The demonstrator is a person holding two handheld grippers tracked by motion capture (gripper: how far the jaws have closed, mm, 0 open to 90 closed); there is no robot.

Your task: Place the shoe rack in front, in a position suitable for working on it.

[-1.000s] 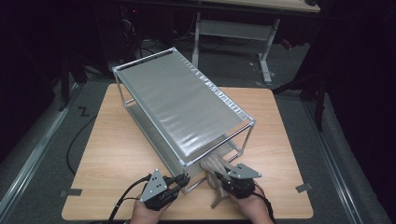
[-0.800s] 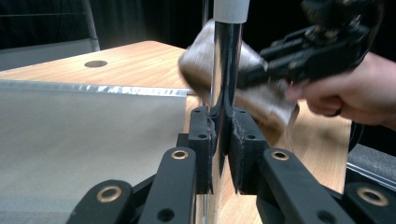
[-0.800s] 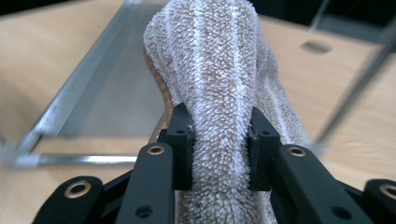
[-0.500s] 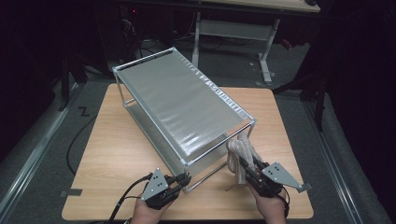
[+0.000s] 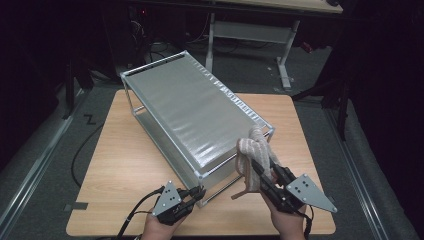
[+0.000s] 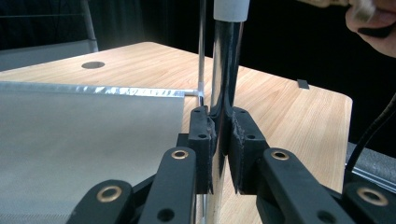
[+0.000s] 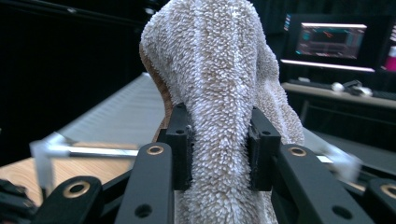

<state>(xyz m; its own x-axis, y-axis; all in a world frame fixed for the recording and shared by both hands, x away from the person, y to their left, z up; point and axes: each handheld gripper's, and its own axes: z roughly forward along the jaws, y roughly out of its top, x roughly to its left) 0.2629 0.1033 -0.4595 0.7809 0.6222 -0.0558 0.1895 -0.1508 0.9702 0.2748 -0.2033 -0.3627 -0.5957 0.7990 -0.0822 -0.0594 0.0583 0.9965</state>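
Observation:
A metal wire rack [image 5: 190, 115] with a grey liner on top stands slantwise on the wooden table [image 5: 120, 165]. My left gripper [image 5: 199, 194] is shut on the rack's near corner post [image 6: 223, 93], low down near the table. My right gripper [image 5: 260, 172] is shut on a fluffy beige slipper [image 5: 254, 155], held up in the air beside the rack's near right corner. In the right gripper view the slipper's fuzzy upper [image 7: 219, 88] bulges between the pads and rises above them, with its tan sole [image 7: 161, 93] at the left.
The rack's lower shelf [image 6: 79, 140] lies left of the held post in the left gripper view. Bare wood runs along the table's left side and front edge. A desk frame [image 5: 250, 35] stands behind the table. Monitors [image 7: 334, 44] glow far off in the right gripper view.
My right gripper has lifted the slipper from the table's front edge up and to the right, level with the rack's top. The left gripper has stayed on the post.

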